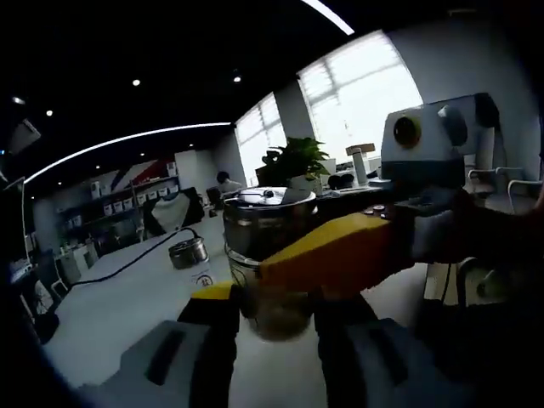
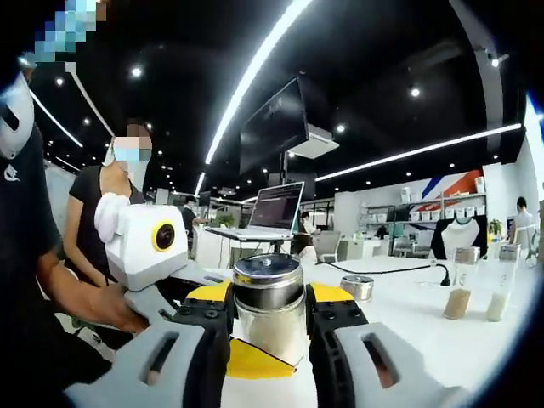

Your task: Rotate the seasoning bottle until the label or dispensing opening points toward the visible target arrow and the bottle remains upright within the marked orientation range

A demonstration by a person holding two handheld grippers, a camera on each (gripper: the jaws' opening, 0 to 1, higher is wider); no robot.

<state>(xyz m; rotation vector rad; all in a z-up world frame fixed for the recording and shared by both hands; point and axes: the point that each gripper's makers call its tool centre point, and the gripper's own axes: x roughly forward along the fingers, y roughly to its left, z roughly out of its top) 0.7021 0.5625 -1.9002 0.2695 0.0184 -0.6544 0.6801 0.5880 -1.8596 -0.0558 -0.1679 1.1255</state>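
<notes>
— Where is the bottle?
— The glass seasoning bottle with a steel lid (image 2: 269, 314) stands upright on the white table (image 2: 408, 336), clamped between the right gripper (image 2: 269, 327) jaws. In the left gripper view it (image 1: 268, 255) sits between the left gripper (image 1: 274, 319) jaws, which also press its sides.
— Any label readable?
— None I can read. A small round steel tin (image 2: 363, 287) and two clear shakers (image 2: 463, 289) stand well apart behind.
</notes>
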